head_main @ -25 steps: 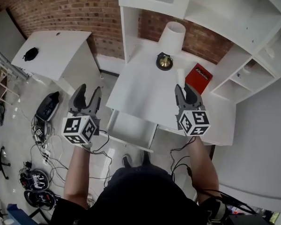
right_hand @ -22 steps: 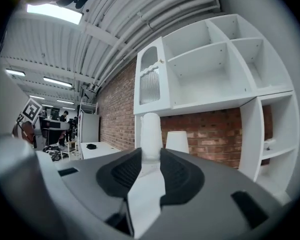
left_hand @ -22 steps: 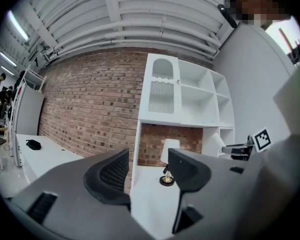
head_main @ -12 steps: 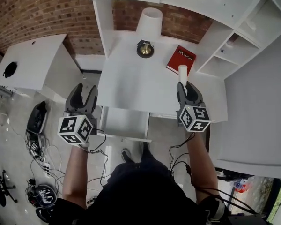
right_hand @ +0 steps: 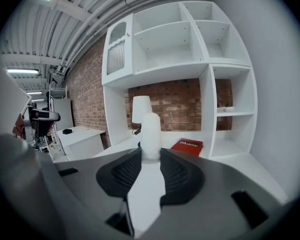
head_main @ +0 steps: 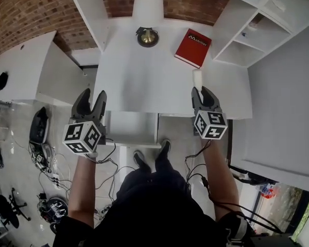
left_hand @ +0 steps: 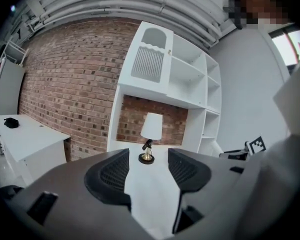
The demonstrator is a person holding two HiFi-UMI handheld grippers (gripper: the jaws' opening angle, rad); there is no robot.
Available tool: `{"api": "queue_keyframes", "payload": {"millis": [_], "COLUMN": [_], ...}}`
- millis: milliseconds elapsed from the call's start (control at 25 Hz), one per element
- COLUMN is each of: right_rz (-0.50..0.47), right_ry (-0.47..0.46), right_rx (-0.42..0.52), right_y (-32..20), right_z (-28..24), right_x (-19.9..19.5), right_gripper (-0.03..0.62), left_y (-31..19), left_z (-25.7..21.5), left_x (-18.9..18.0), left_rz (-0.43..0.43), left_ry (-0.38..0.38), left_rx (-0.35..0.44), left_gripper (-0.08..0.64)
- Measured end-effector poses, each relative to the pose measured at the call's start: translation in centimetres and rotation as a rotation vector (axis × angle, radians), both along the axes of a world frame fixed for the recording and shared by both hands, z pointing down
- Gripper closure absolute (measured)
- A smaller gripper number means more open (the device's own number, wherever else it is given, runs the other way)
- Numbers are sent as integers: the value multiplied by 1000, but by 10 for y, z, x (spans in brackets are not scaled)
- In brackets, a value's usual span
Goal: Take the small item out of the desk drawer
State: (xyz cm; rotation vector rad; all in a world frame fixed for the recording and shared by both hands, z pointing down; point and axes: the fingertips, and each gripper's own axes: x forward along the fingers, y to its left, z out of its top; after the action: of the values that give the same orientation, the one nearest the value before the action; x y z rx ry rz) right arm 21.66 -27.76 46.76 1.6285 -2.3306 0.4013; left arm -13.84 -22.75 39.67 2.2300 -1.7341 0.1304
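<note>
Since a second ago both grippers have come down and back: the right gripper point(head_main: 205, 92) was over the bench point(head_main: 144, 81) just short of the red book point(head_main: 193, 41) and now sits at the bench's front edge. The left gripper point(head_main: 91, 99) hangs off the bench's front left corner. The drawer point(head_main: 130, 133) is open, same as before.

Right jaws are closed on the small white item point(head_main: 197, 78), which is out of the drawer and upright, poking past the jaw tips. Left jaws are wide apart with nothing between them.

Around:
- The lamp point(head_main: 147, 4) stands at back centre of the bench.
- The book lies flat to the lamp's right. Both are well apart from the grippers.
- A white shelf unit point(head_main: 247, 30) flanks the bench on the right.
- A second white bench point(head_main: 20, 73) stands at left against the brick wall point(head_main: 20, 9), with a dark object point(head_main: 1, 80) on it.
- Cables point(head_main: 46, 153) lie on the floor below the left gripper.
- The person's shoes point(head_main: 154, 159) are just under the drawer front.

View differences:
- Only the head view shows the drawer, the floor clutter and both grippers at once.
- The right gripper view shows the grip itself: the pads press the item's lower end, and the lamp stands right behind it.
- The left gripper view shows only bench top and lamp base through the gap, plus the right gripper's marker cube at the far right.
</note>
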Motion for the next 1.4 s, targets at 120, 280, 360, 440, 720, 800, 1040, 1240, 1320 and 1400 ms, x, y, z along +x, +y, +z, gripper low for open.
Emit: {"api": "queue_keyframes", "payload": {"millis": [120, 280, 360, 440, 720, 800, 1040, 1240, 1320, 1400], "right_rz": [-5, 0, -8, -24, -83, -92, -99, -113, -111, -109], "right_ry": [21, 39, 42, 45, 79, 88, 95, 119, 141, 169], "right_rx": [-58, -146, -177, -206, -296, -324, -445, -508, -526, -551], "right_y": [-10, -23, -31, -35, -44, -46, -43, -39, -39, -37], "right_z": [34, 76, 95, 113, 168, 182, 217, 230, 235, 240], "right_x": [17, 35, 41, 46, 54, 57, 59, 58, 59, 61], "right_gripper": [479, 479, 479, 479, 479, 479, 476, 474, 472, 471], "left_y": [-9, -19, -25, -30, -44, -45, -40, -39, -40, -41], "left_z": [21, 48, 58, 68, 95, 101, 115, 116, 116, 117], "left_x": [22, 33, 38, 46, 76, 81, 83, 80, 81, 83], "left_rz": [3, -23, -37, -45, -55, -58, -81, -97, -98, -96], "left_ry": [7, 1, -3, -3, 1, 0, 11, 22, 23, 24], "left_rx": [-41, -99, -117, -134, -176, -187, -226, -227, -227, -228], "left_gripper": [331, 331, 331, 331, 330, 331, 331, 331, 331, 331]}}
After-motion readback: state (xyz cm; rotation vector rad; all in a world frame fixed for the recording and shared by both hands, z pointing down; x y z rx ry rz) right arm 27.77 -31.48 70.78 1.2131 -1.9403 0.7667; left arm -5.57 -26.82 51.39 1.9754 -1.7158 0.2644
